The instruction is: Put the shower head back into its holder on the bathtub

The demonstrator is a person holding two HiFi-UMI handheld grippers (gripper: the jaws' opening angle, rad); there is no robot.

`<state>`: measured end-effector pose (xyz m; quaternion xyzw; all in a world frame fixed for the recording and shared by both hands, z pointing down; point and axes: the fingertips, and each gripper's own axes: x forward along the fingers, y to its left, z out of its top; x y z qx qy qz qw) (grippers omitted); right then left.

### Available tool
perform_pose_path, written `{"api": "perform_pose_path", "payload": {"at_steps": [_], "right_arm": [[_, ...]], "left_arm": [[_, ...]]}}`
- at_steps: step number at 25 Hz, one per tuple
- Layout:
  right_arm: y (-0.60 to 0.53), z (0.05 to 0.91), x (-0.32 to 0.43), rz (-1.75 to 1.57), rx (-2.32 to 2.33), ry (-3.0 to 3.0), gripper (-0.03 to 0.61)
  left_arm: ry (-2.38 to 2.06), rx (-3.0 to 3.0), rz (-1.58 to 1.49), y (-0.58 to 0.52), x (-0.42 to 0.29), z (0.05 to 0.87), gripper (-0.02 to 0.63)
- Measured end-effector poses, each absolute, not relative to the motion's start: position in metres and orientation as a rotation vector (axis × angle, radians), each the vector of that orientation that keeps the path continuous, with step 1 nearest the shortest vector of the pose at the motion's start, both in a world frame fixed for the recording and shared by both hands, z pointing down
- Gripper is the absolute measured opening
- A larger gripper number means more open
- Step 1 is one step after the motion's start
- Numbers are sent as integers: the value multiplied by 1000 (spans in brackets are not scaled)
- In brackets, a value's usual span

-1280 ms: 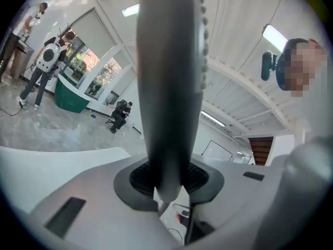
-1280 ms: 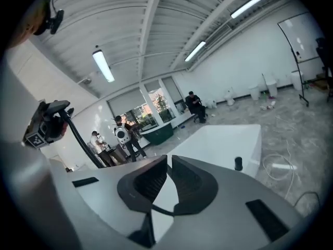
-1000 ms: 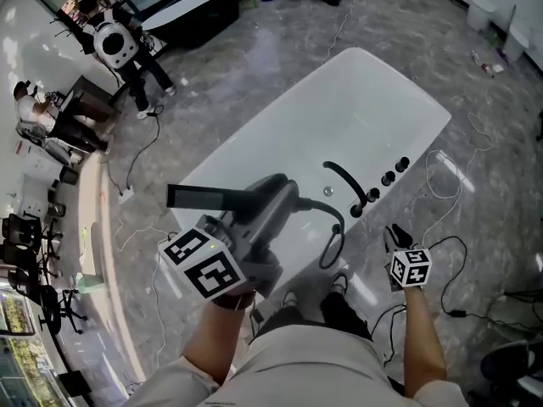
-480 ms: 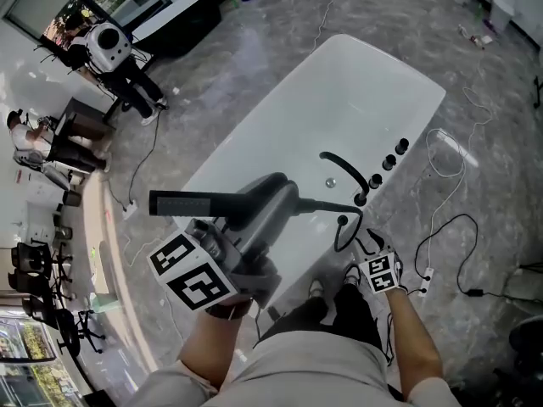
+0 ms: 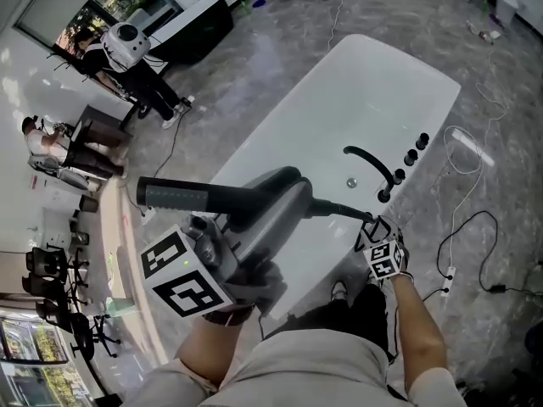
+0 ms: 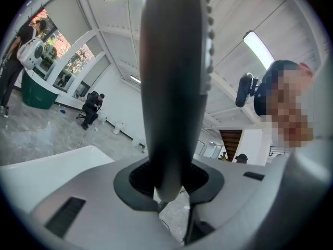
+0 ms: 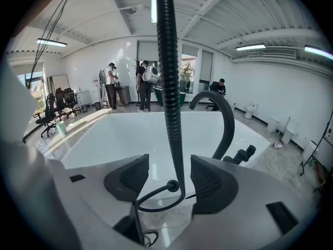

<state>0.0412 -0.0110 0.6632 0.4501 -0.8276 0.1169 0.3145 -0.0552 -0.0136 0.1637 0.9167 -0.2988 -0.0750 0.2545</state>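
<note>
The black shower head (image 5: 182, 195) lies level above the tub's near end, and my left gripper (image 5: 259, 214) is shut on its handle. In the left gripper view the handle (image 6: 174, 87) rises straight up from between the pads. Its ribbed black hose (image 5: 339, 210) runs right to the rim of the white bathtub (image 5: 356, 100). My right gripper (image 5: 371, 225) is at that rim, tilted down. Its jaws are opening, and the hose (image 7: 171, 87) hangs between them without touching either pad. Below, the hose loops to a small black fitting (image 7: 172, 185) on the rim.
A curved black spout (image 5: 373, 164) and a row of black knobs (image 5: 416, 149) stand on the tub's right rim, just beyond my right gripper. Cables (image 5: 475, 227) lie on the marble floor to the right. People stand by a desk at the far left (image 5: 127, 58).
My right gripper came in from the floor side to the tub rim by the hose and its jaws spread wide. The left gripper rose a little with the shower head.
</note>
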Motion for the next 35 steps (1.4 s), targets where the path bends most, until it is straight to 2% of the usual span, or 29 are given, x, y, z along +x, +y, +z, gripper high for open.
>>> {"api": "perform_pose_path", "payload": {"at_steps": [11, 17, 19, 20, 23, 27, 35], "right_arm": [[-26, 665, 25, 166, 1148, -2195, 228], [-36, 670, 23, 102, 1093, -2190, 168], [-41, 675, 23, 102, 1080, -2185, 88], [-42, 679, 25, 110, 1074, -2183, 71], [-38, 687, 35, 143, 1060, -2170, 69], [-33, 675, 58, 250, 1134, -2142, 66], [-44, 620, 126, 702, 1471, -2174, 64]], "left_arm": [[-867, 2438, -255, -14, -99, 158, 101], [-882, 2401, -284, -13, -112, 156, 101], [-906, 2395, -287, -18, -118, 159, 101], [-930, 2393, -282, -21, -122, 163, 101], [-1054, 2388, -230, -35, -134, 187, 101], [-1190, 2342, -140, -60, -146, 236, 101], [-1248, 2232, 11, -84, -144, 335, 101]]}}
